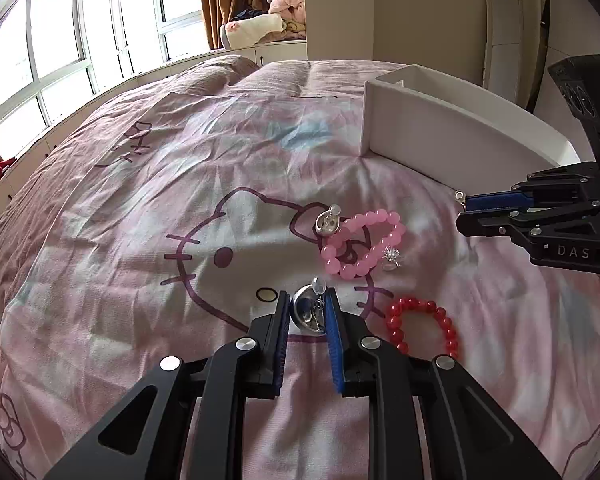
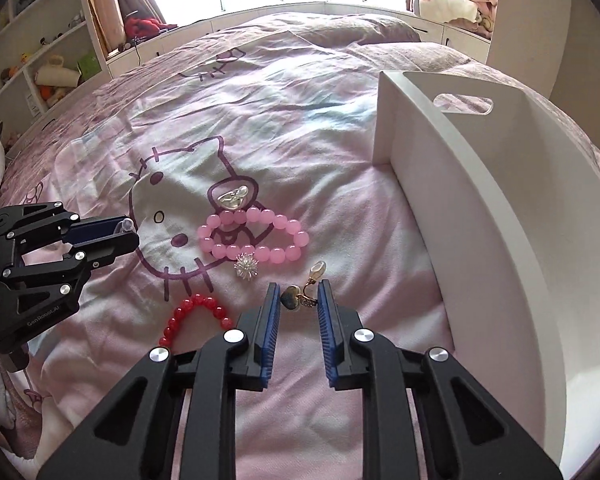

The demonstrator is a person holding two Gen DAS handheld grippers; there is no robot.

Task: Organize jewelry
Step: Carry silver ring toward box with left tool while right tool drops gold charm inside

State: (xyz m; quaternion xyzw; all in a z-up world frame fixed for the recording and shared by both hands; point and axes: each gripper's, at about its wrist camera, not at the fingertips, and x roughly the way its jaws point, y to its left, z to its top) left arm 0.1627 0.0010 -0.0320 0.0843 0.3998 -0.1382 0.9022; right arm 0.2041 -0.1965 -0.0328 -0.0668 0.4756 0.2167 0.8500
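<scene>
- Nearest to the left wrist camera, the left gripper (image 1: 307, 312) clenches a round silver clip earring (image 1: 308, 314) between its blue pads, just over the pink cartoon-cat bedsheet (image 1: 140, 208).
- Left of the fingertips, a small black ring-shaped band (image 1: 266, 295) lies flat on the sheet.
- Farther ahead, a second silver clip earring (image 1: 329, 221) rests on the sheet and touches the pink bead bracelet (image 1: 362, 243).
- Just beside that bracelet, on its right, lies a small spiky silver brooch (image 1: 392, 258).
- Right of the left gripper, the red bead bracelet (image 1: 424, 326) lies on the sheet, apart from the pink one.
- At the right side, the right gripper (image 2: 299, 300) grasps a gold clip earring with a dark heart charm (image 2: 298, 298); the right pad (image 2: 327, 312) touches the clip, while the heart hangs between the pads.
- Behind and to the right stands the white tray with a handle slot (image 2: 480, 208), on the bed.
</scene>
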